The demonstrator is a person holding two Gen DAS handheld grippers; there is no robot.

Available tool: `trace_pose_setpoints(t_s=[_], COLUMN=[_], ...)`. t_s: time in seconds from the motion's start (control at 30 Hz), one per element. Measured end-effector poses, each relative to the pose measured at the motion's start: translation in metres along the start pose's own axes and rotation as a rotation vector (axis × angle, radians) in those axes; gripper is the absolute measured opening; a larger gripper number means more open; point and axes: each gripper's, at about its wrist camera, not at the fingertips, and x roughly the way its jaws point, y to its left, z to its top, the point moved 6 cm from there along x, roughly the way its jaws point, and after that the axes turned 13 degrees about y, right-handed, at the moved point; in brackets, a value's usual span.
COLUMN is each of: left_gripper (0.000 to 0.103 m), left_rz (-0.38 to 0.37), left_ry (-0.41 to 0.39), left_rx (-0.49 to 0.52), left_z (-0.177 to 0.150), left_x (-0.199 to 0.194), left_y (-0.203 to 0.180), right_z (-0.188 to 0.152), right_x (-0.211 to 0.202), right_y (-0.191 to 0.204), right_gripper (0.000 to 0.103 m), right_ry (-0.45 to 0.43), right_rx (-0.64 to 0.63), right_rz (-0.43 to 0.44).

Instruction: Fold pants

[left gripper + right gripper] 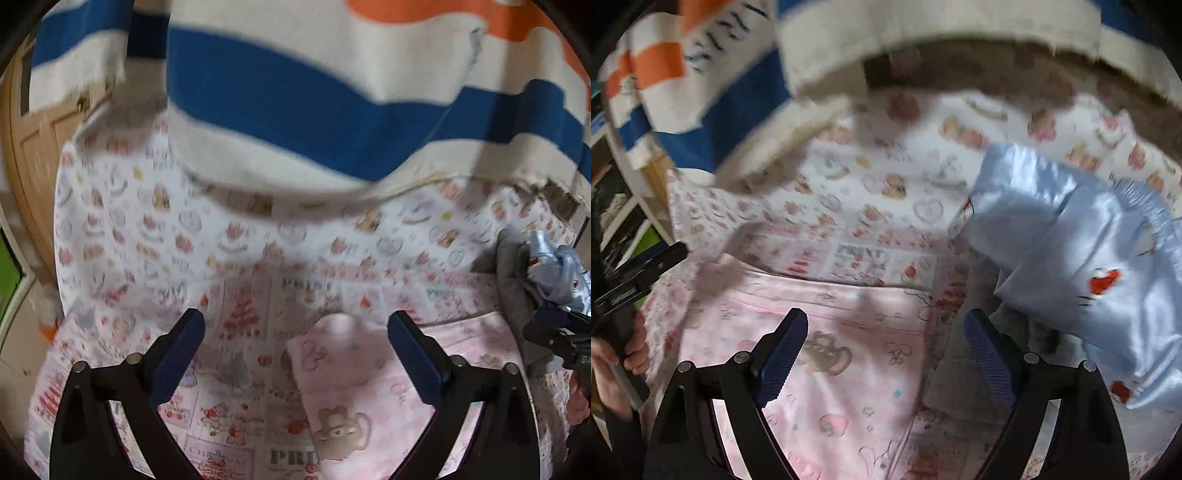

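Note:
Pink pants (351, 387) with a bear print lie flat on the patterned bed sheet (147, 229). My left gripper (295, 321) hangs open just above their narrow far end, with nothing between its blue pads. In the right wrist view the same pink pants (831, 332) spread below my right gripper (886, 317), which is open and holds nothing. Its left finger is over the bear print, its right finger over the pants' right edge. Each gripper shows in the other's view: the right gripper (561, 332) at the right edge, the left gripper (639, 273) at the left, held by a hand (613, 362).
A shiny light-blue garment (1071, 240) lies crumpled to the right of the pants, on grey cloth (513, 266). A blue, white and orange striped blanket (295, 92) is piled along the far side of the bed. A wooden door (29, 147) stands at the left.

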Motion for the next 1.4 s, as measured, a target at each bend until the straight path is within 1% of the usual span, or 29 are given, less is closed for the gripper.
trace_pose_setpoints(t_s=[0.03, 0.1, 0.13, 0.17, 0.23, 0.33, 0.37, 0.43, 0.47, 0.57, 0.6, 0.67, 0.7, 0.73, 0.77, 0.8, 0.87, 0.93, 0.97, 1.03, 1.17, 1.3, 1.33, 1.37, 1.4], left_gripper=[0.097, 0.097, 0.097, 0.097, 0.097, 0.097, 0.097, 0.097, 0.097, 0.097, 0.097, 0.097, 0.097, 0.097, 0.097, 0.097, 0.097, 0.097, 0.097, 0.097, 0.097, 0.097, 0.097, 0.097, 0.091], left_rz=[-0.001, 0.002, 0.001, -0.005, -0.022, -0.039, -0.037, -0.029, -0.028, -0.032, -0.035, -0.036, -0.038, -0.040, -0.042, -0.043, -0.054, -0.069, -0.066, -0.062, -0.060, -0.101, -0.121, -0.148, -0.166], left_ry=[0.005, -0.010, -0.016, -0.018, -0.013, 0.005, 0.007, 0.007, 0.006, 0.011, 0.014, 0.025, 0.035, 0.044, 0.050, 0.058, 0.073, 0.075, 0.076, 0.075, 0.080, 0.114, 0.122, 0.130, 0.133], left_rx=[-0.001, -0.007, -0.009, -0.010, -0.016, -0.023, -0.022, -0.019, -0.018, -0.024, -0.027, -0.035, -0.036, -0.037, -0.039, -0.043, -0.042, -0.032, -0.026, -0.004, 0.009, -0.023, -0.036, -0.049, -0.057], left_z=[0.000, 0.000, 0.001, 0.001, 0.000, 0.000, -0.001, -0.001, -0.001, -0.001, -0.001, -0.002, -0.002, -0.003, -0.003, -0.004, -0.005, -0.006, -0.006, -0.007, -0.008, -0.009, -0.010, -0.010, -0.010], left_x=[0.001, -0.003, -0.006, -0.007, -0.008, -0.005, -0.004, -0.004, -0.004, -0.003, -0.002, 0.001, 0.003, 0.005, 0.007, 0.008, 0.010, 0.011, 0.011, 0.011, 0.013, 0.018, 0.019, 0.019, 0.019], left_y=[0.001, 0.003, 0.004, 0.005, 0.004, 0.005, 0.005, 0.004, 0.004, 0.006, 0.007, 0.009, 0.010, 0.011, 0.011, 0.012, 0.011, 0.008, 0.006, 0.002, 0.000, 0.003, 0.005, 0.006, 0.006], right_z=[0.001, 0.003, 0.003, 0.003, 0.004, 0.009, 0.010, 0.010, 0.010, 0.009, 0.009, 0.009, 0.009, 0.010, 0.010, 0.010, 0.009, 0.007, 0.006, 0.006, 0.005, 0.005, 0.005, 0.006, 0.005], right_x=[0.006, 0.015, 0.018, 0.021, 0.023, 0.028, 0.031, 0.037, 0.038, 0.043, 0.043, 0.046, 0.048, 0.050, 0.052, 0.053, 0.049, 0.046, 0.044, 0.040, 0.032, 0.014, 0.012, 0.014, 0.018], right_y=[-0.001, -0.005, -0.005, -0.005, -0.004, 0.001, 0.004, 0.010, 0.010, 0.000, -0.002, -0.005, -0.007, -0.009, -0.012, -0.015, -0.018, -0.021, -0.022, -0.023, -0.027, -0.031, -0.032, -0.031, -0.029], right_gripper=[0.074, 0.064, 0.062, 0.062, 0.062, 0.062, 0.062, 0.053, 0.053, 0.053, 0.053, 0.053, 0.048, 0.040, 0.035, 0.027, 0.021, 0.006, 0.003, 0.001, 0.000, 0.000, 0.003, 0.009, 0.022], right_ry=[0.009, 0.020, 0.023, 0.028, 0.041, 0.077, 0.088, 0.116, 0.114, 0.093, 0.078, 0.090, 0.093, 0.093, 0.097, 0.093, 0.062, 0.048, 0.038, 0.016, -0.002, -0.057, -0.060, -0.048, -0.020], right_rx=[0.006, -0.002, -0.010, -0.022, -0.023, -0.024, -0.031, -0.032, -0.031, 0.029, 0.041, 0.041, 0.042, 0.047, 0.055, 0.063, 0.070, 0.066, 0.059, 0.047, 0.060, 0.080, 0.086, 0.086, 0.075], right_rz=[-0.010, -0.072, -0.096, -0.112, -0.112, -0.100, -0.080, -0.036, -0.043, -0.149, -0.141, -0.108, -0.092, -0.078, -0.075, -0.079, -0.058, -0.064, -0.083, -0.115, -0.098, -0.097, -0.096, -0.095, -0.073])
